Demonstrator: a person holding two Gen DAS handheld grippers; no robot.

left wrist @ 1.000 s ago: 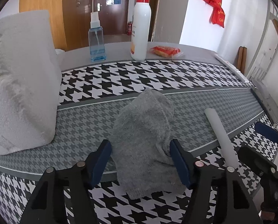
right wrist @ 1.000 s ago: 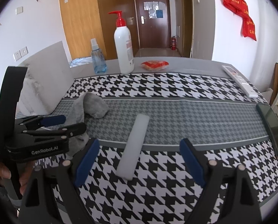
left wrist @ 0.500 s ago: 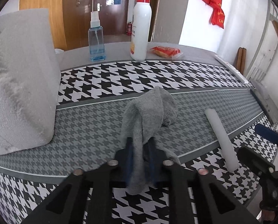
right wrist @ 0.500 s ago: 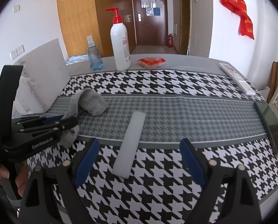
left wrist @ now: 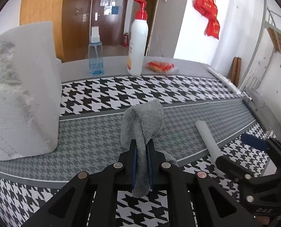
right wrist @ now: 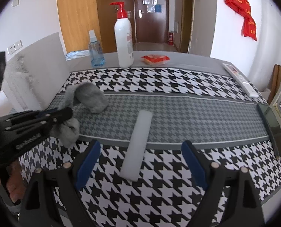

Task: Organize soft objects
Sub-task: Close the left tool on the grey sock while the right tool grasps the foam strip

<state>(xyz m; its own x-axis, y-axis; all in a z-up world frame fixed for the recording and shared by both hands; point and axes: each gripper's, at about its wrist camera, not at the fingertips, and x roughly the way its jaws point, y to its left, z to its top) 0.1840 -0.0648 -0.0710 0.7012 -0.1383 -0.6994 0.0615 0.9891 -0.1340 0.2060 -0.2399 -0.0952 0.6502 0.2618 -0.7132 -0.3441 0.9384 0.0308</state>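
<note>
Left gripper (left wrist: 140, 158): you are angling it down toward the table, and its jaws have just been closing; the blue pads are now pinching the grey cloth (left wrist: 142, 124) between them.
Grey cloth: it is bunching up into a ridge in front of the left fingers, one end hanging below the pads and the far end still lying on the grey band of the tablecloth (left wrist: 95, 98).
Right gripper (right wrist: 140, 162): you are holding it tilted down over the near edge of the table, jaws standing wide with nothing pressed between them.
White foam stick (right wrist: 138, 143): it is lying on the tablecloth, its near end sitting between the right gripper's spread fingers without touching either pad.
Your hand (right wrist: 12, 185): fingers are showing at the lower left of the right wrist view, wrapping the left gripper's handle.
White foam block (left wrist: 21, 89): it is standing upright to the left of the cloth, near but apart from it.
Back of the table: a blue spray bottle (left wrist: 96, 56), a white pump bottle (left wrist: 137, 43) with a red head and a red snack packet (left wrist: 160, 66) are standing well beyond the cloth.
Right edge: a white remote (right wrist: 240, 79) and a dark phone (right wrist: 272, 128) are lying well apart from both grippers.
</note>
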